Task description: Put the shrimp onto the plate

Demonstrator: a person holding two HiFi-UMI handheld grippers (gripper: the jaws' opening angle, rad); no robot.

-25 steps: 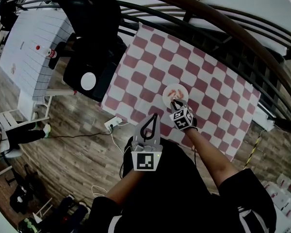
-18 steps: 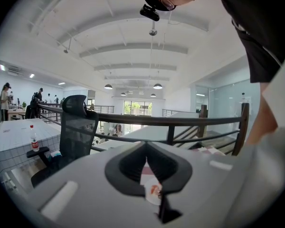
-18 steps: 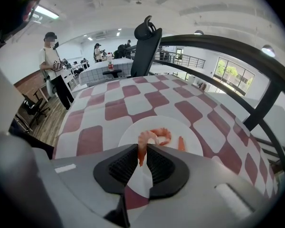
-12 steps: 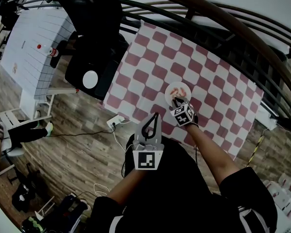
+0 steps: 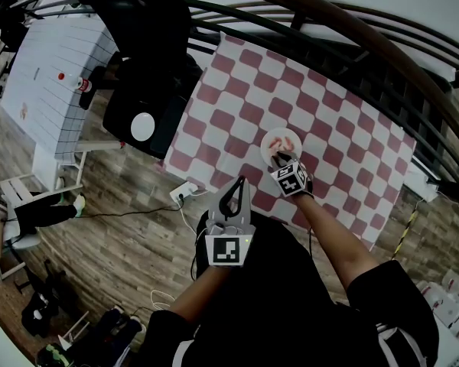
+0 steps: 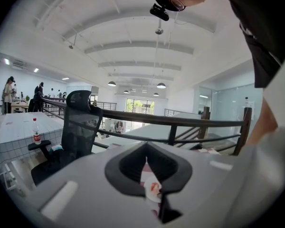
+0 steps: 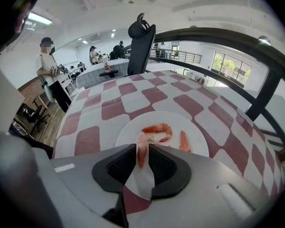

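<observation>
Probably open office: desks [image 6: 19, 127], chair [image 6: 80, 127].

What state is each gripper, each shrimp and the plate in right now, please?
Right gripper: shut on held shrimp.
Left gripper: shut, empty.
Held shrimp: pinched, over the plate.
Curled shrimp: lying loose on the plate.
Straight shrimp: lying loose on the plate.
Plate: flat on the cloth, partly filled.
</observation>
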